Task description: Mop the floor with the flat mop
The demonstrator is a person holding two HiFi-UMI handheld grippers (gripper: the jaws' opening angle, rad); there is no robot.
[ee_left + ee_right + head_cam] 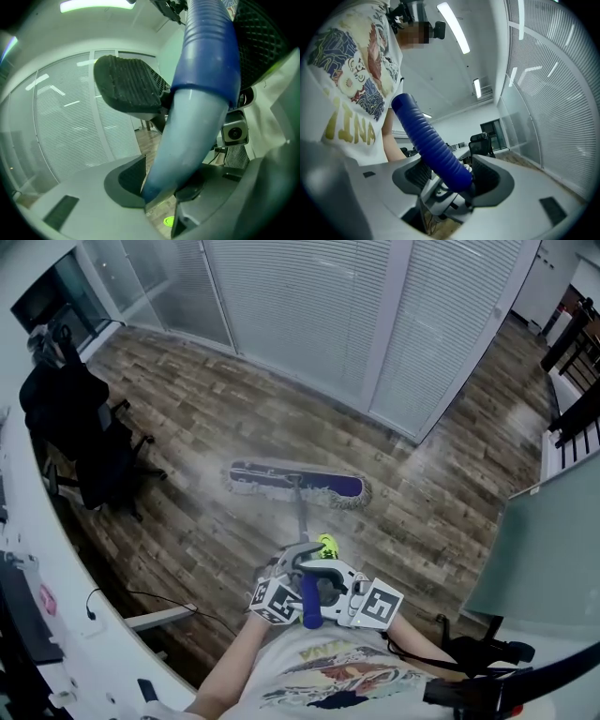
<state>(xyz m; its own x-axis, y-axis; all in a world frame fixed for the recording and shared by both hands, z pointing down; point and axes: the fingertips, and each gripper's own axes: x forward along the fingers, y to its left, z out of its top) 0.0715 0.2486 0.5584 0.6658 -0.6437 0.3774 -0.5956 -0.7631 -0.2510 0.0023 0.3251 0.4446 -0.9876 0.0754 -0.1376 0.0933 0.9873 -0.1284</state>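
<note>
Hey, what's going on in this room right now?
A person is mopping with a gripper in each hand. Both are clamped on the mop handle: the left gripper on its pale blue section, the right gripper on the ribbed blue grip. The flat mop head lies on the wooden floor out in front, near the blinds. A black office chair stands to the left.
</note>
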